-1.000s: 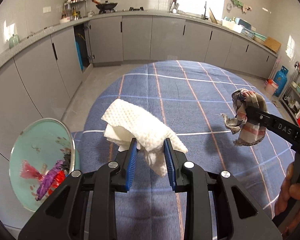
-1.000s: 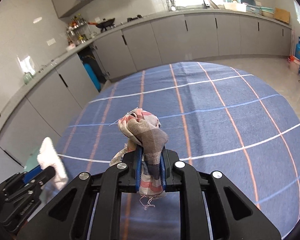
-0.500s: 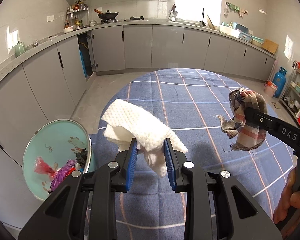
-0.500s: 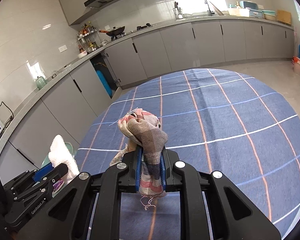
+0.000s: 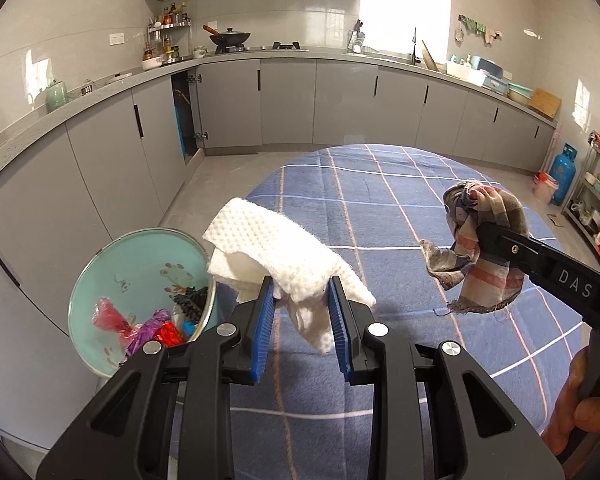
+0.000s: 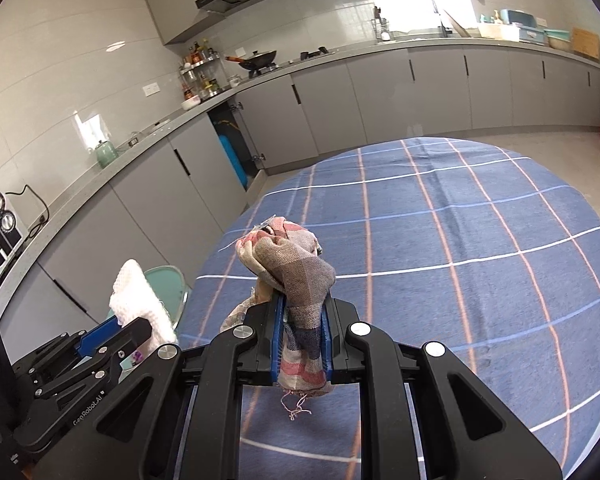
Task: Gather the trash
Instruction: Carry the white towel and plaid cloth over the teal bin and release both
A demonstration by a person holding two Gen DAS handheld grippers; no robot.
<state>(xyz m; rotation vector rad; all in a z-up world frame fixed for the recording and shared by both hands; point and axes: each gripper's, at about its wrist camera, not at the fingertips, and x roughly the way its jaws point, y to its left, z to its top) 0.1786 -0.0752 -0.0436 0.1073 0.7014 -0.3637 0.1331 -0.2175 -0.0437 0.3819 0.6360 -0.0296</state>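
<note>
The left gripper (image 5: 302,308) clamped a crumpled white waffle-textured cloth (image 5: 276,252); the right gripper (image 6: 302,326) pinched a bunched checked rag (image 6: 290,264). Both hung over the round blue-checked tablecloth (image 5: 380,208), beside a teal bin (image 5: 140,276) holding coloured wrappers (image 5: 140,326).

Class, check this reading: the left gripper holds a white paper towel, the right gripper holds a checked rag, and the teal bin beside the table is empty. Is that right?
Not quite. The teal bin is not empty: the left wrist view shows red and purple wrappers in it. The left gripper does hold the white paper towel, and the right gripper the checked rag.
</note>
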